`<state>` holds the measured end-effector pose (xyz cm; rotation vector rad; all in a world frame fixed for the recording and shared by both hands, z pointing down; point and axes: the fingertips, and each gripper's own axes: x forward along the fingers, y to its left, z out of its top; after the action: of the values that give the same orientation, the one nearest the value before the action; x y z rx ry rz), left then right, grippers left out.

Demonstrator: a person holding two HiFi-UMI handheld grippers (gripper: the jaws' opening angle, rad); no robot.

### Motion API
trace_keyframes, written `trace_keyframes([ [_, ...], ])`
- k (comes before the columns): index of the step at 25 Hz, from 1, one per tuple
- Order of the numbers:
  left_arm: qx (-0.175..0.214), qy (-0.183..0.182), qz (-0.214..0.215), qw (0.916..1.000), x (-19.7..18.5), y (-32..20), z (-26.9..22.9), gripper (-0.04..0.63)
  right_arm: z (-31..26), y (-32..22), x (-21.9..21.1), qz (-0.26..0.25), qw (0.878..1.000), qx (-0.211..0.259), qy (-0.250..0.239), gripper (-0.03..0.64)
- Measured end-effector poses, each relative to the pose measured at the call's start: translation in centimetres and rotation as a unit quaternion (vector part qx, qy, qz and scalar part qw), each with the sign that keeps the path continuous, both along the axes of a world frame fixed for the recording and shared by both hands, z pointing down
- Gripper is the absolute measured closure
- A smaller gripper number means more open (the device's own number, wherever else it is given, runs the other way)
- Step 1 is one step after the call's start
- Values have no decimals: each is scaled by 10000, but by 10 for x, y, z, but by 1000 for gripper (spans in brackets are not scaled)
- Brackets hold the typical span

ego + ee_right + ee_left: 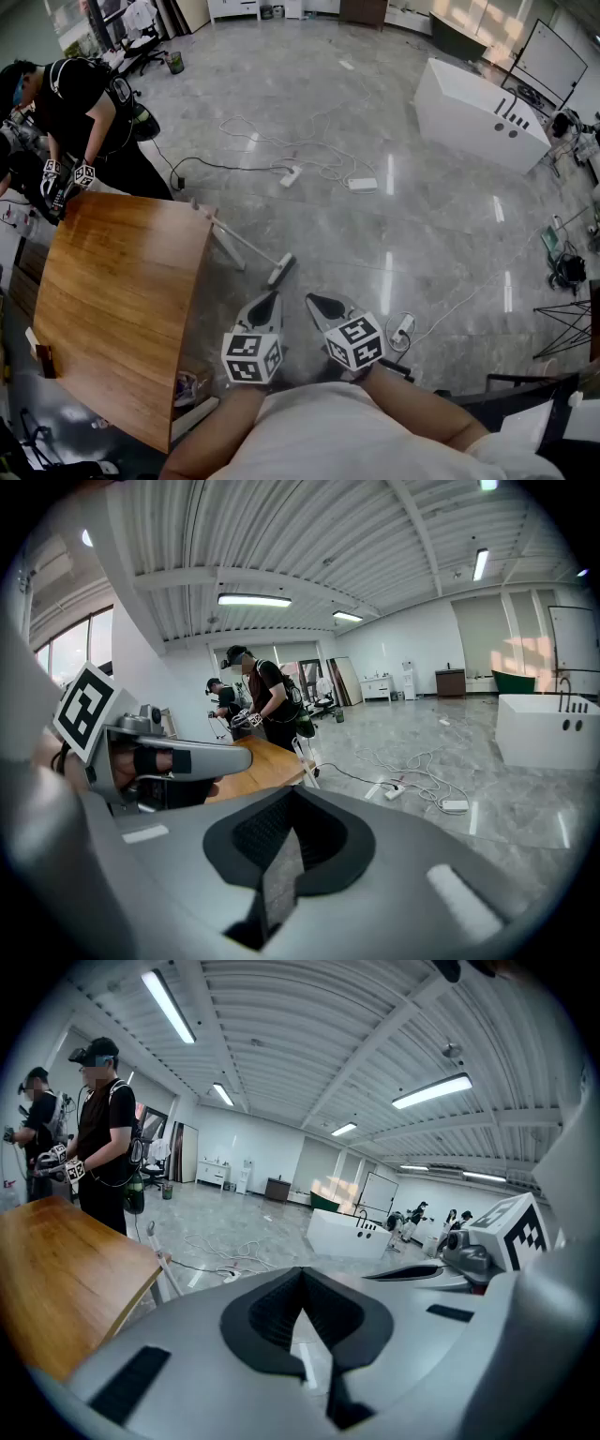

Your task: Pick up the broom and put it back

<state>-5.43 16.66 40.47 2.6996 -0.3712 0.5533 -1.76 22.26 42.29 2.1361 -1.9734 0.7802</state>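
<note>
Broom (246,246) slanting from the wooden counter (112,281) corner down to the floor, just ahead of the left claw (265,309) and right claw (325,307), both closed and empty. It is probably light, stiff and smooth, so grip mid-handle. Only the head view shows its brush end; the gripper views catch the handle top.

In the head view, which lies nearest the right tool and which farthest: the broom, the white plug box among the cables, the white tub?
1. The broom, just ahead and left of the right tool.
2. The white plug box, farther ahead, centre.
3. The white tub, far right.
</note>
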Motion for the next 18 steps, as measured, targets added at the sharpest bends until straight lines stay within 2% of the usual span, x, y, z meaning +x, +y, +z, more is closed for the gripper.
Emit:
trace_keyframes([
  [10,-3,-54,-14,10000,4,2,7,591,4,4,4,-31,10000,15,-5,617],
  [18,51,-103,-230,9997,26,11,13,591,6,13,32,-312,9993,193,-91,615],
])
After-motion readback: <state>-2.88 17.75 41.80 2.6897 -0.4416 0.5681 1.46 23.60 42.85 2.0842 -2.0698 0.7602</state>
